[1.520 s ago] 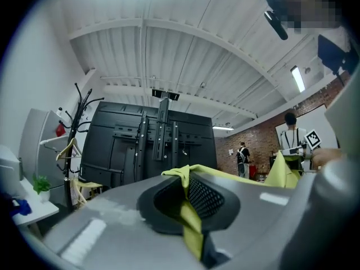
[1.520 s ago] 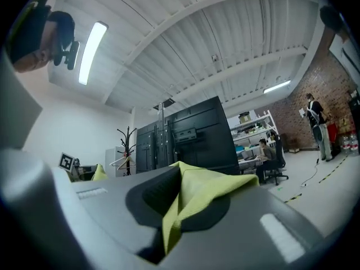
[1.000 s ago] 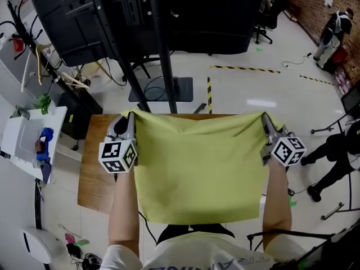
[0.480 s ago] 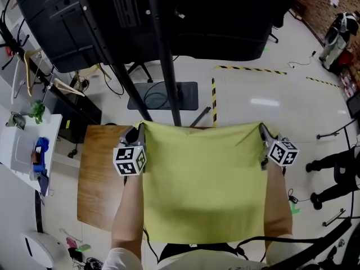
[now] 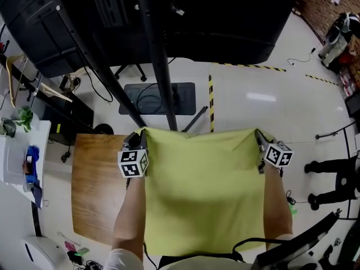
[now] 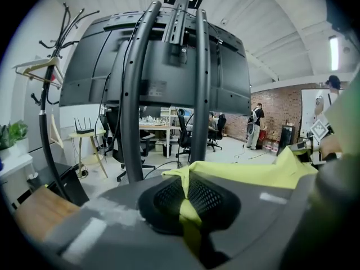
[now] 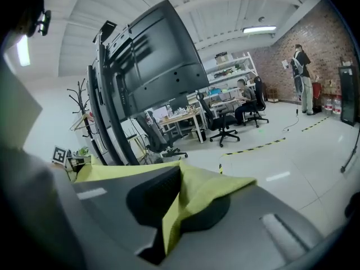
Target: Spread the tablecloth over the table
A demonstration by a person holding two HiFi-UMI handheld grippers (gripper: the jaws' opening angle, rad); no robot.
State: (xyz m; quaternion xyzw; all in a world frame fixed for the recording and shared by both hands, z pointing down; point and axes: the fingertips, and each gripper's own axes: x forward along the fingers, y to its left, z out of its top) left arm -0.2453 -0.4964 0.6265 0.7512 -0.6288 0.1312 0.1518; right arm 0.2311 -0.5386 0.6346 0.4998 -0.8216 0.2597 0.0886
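Pinching tablecloth (image 5: 202, 196) corners, my left hand-held gripper (image 5: 138, 136) and right hand-held gripper (image 5: 259, 138) both clamped; desk (image 5: 98, 190) below, bare at frame's lower left.

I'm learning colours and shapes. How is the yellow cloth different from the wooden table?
The tablecloth is yellow-green; the table is brown wood. The tablecloth is soft and wrinkles, pinched at its far corners by the left hand-held gripper and right hand-held gripper; the table is stiff and flat. The tablecloth is above, hiding all but the table's left part. Both look roughly rectangular.
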